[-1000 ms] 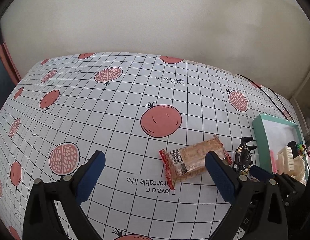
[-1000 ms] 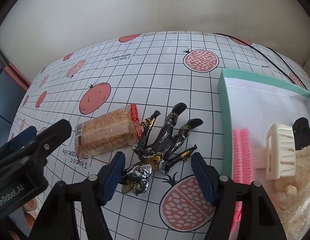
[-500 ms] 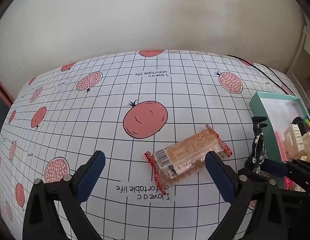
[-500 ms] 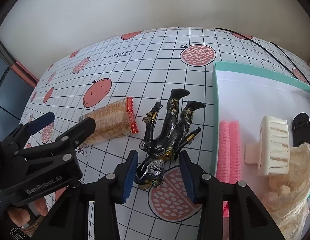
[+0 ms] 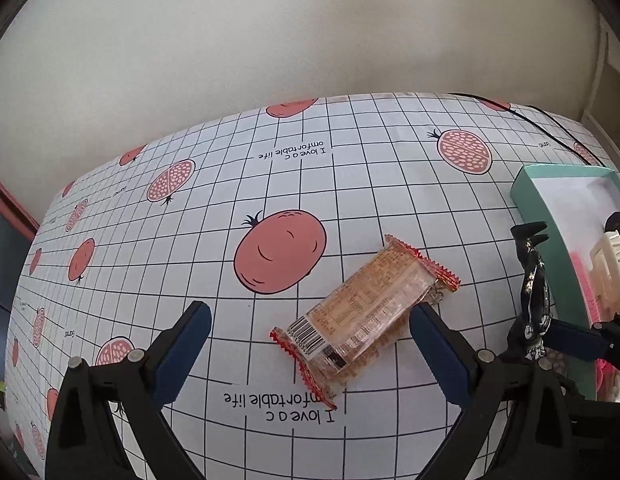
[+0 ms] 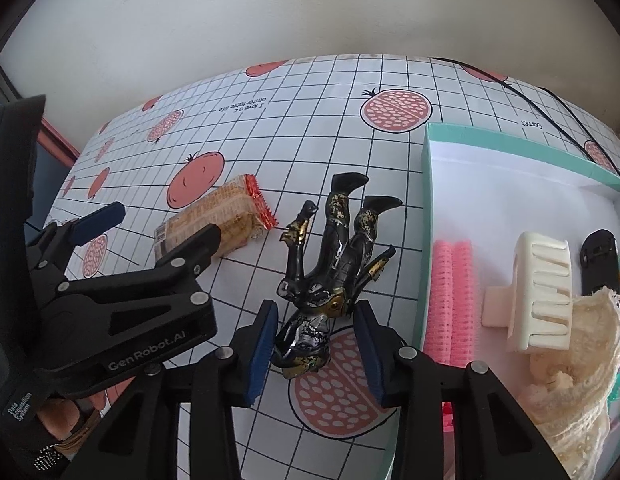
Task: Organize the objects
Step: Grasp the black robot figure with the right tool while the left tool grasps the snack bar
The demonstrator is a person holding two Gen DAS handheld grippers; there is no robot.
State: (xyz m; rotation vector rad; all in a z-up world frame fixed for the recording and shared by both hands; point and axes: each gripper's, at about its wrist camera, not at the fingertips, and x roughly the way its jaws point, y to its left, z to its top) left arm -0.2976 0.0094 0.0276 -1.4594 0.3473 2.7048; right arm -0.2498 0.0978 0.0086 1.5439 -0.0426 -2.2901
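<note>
Figure and snack packet on the counter (image 5: 349, 184), left of the teal box (image 6: 426, 216).

The right gripper (image 6: 315, 338) brackets the black-and-gold figure (image 6: 329, 264); contact is unclear. The left gripper (image 5: 310, 344) is spread over the snack packet (image 5: 365, 312), its right finger hiding one edge. The frame crops the box's contents.

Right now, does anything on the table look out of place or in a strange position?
Yes. The black-and-gold figure lies flat on the tablecloth outside the teal box, between the right gripper's pads. The snack packet lies askew to the grid.
</note>
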